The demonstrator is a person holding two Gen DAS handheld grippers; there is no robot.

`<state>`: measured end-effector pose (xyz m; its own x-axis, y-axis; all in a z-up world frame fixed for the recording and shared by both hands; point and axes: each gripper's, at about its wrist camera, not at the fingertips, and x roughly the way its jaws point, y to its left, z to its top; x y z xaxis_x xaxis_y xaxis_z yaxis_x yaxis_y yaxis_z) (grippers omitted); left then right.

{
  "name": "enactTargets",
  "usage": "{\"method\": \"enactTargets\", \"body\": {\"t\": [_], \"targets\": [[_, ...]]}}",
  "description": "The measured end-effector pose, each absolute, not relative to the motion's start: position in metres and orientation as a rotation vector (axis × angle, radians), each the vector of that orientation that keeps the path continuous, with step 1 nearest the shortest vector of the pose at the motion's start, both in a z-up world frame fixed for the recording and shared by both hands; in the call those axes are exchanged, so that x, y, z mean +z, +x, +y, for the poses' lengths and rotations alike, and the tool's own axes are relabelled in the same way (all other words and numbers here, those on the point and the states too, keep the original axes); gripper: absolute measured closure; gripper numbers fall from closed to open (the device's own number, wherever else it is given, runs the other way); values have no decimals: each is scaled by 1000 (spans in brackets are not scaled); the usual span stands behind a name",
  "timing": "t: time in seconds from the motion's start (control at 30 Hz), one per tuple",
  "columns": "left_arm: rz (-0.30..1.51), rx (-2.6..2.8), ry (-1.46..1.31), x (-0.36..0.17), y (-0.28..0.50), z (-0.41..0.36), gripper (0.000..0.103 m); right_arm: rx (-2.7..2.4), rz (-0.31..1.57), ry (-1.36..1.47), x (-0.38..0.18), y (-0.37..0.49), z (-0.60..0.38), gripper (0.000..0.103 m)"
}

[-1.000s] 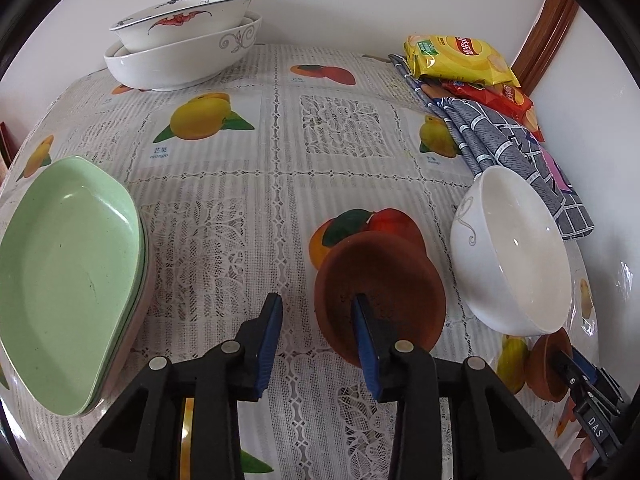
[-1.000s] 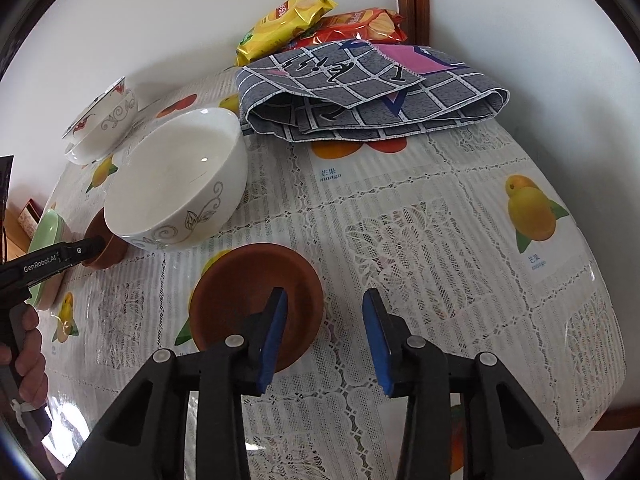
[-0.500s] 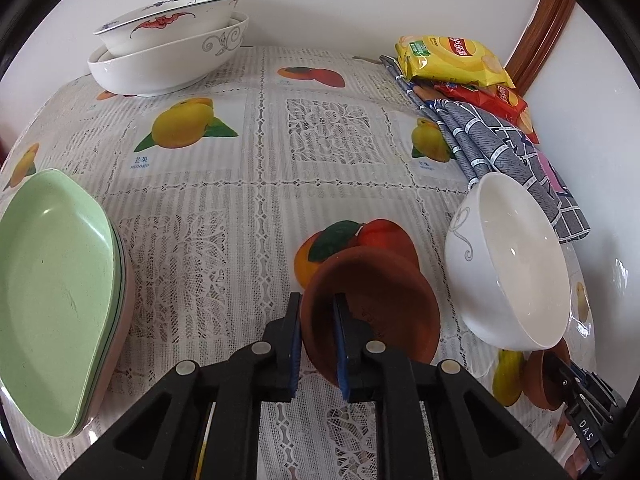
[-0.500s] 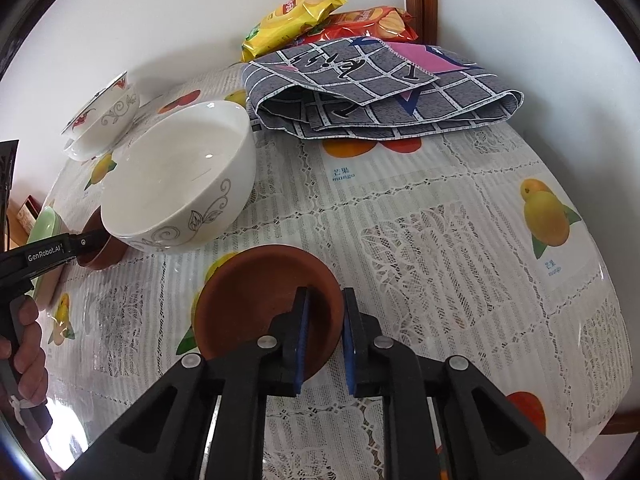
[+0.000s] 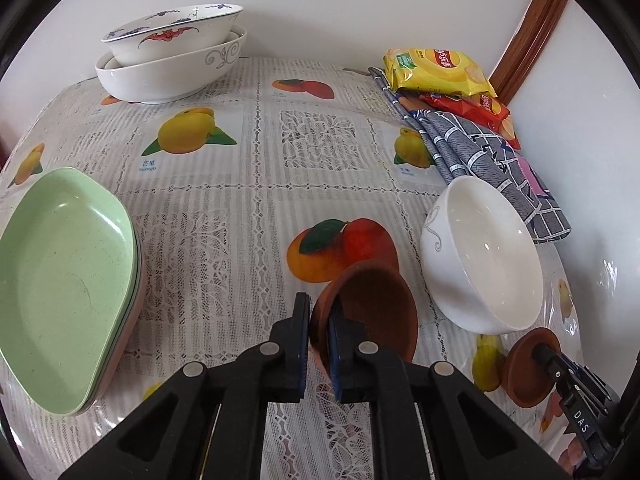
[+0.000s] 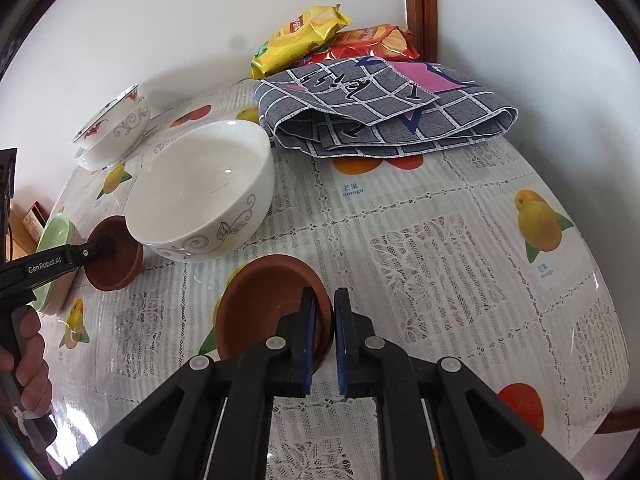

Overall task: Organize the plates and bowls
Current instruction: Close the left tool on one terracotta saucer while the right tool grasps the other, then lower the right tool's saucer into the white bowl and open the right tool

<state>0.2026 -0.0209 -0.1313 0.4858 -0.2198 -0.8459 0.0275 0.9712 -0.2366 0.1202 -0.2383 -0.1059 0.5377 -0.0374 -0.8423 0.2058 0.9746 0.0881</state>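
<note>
My left gripper (image 5: pixel 319 312) is shut on the near rim of a brown clay saucer (image 5: pixel 374 308), tilted up off the tablecloth. My right gripper (image 6: pixel 324 312) is shut on the rim of a second brown clay saucer (image 6: pixel 268 304); it also shows in the left wrist view (image 5: pixel 526 368). The left saucer shows in the right wrist view (image 6: pixel 114 254) with the left gripper's fingers on it. A white bowl (image 5: pixel 484 256) stands between the two saucers. Stacked green plates (image 5: pixel 60 284) lie at the left. Two stacked white bowls (image 5: pixel 172 60) stand at the back.
A folded grey checked cloth (image 6: pixel 392 108) and snack bags (image 6: pixel 304 36) lie in the back right corner by the wall. The table edge (image 6: pixel 616 412) curves off at the right. A fruit-print tablecloth (image 5: pixel 248 184) covers the table.
Both grippers went from open to shut, each clamping the rim of its clay saucer. The left saucer has tipped up off the cloth.
</note>
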Motion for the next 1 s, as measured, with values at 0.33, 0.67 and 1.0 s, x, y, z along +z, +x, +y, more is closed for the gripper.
{"method": "enactTargets", "body": {"t": [0.33, 0.67, 1.0], "targets": [[1011, -156, -206, -109, 191, -17, 94, -159, 936, 170, -77, 107, -238, 94], [963, -164, -200, -82, 186, -15, 94, -162, 856, 154, -39, 118, -233, 94], [902, -143, -159, -53, 187, -2, 94, -115, 824, 129, -23, 148, -211, 94]]}}
